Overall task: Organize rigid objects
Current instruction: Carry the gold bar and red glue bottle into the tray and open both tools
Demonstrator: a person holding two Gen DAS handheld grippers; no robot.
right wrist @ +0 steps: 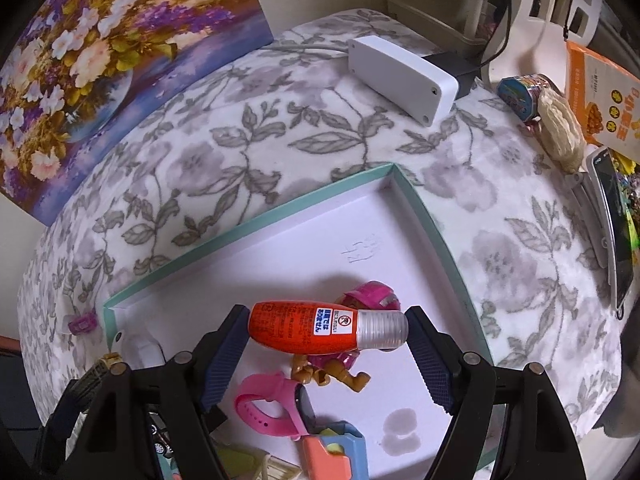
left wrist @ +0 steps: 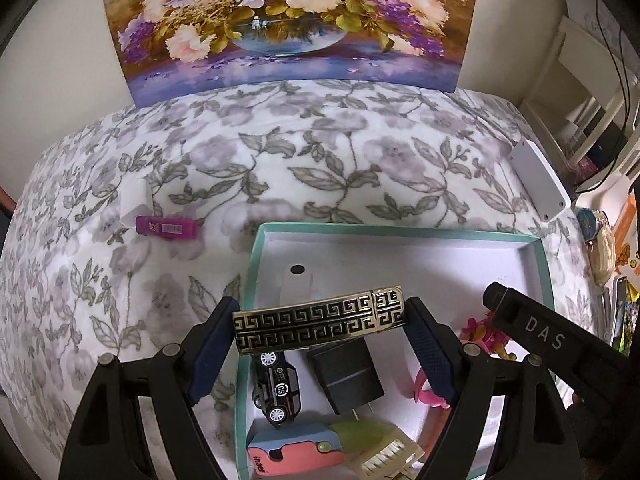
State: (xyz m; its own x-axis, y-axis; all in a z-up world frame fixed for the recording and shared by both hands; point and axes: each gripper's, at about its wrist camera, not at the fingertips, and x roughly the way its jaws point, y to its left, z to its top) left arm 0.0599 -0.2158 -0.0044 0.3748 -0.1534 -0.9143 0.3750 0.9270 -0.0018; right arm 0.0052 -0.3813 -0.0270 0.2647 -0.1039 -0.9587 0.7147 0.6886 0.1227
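Observation:
My left gripper (left wrist: pixel 320 326) is shut on a flat gold-and-black patterned bar (left wrist: pixel 320 322) and holds it crosswise above the near left part of the teal-rimmed white box (left wrist: pixel 396 232). My right gripper (right wrist: pixel 326 328) is shut on an orange bottle with a clear cap (right wrist: pixel 316 326), held above the same box (right wrist: pixel 420 204). In the box lie a black toy car (left wrist: pixel 278 388), a black charger (left wrist: pixel 346 376), a pink watch (right wrist: pixel 276 404), a pink toy figure (right wrist: pixel 344 360) and a pink-and-blue case (left wrist: pixel 292 450). A pink tube (left wrist: pixel 166 227) lies on the cloth outside the box.
A floral cloth (left wrist: pixel 320 160) covers the table. A flower painting (left wrist: pixel 288 20) leans at the back. A white rectangular device (right wrist: pixel 400 76) sits at the far right edge. A phone (right wrist: pixel 612 232), a tape roll (right wrist: pixel 524 92) and an orange packet (right wrist: pixel 600 96) lie to the right.

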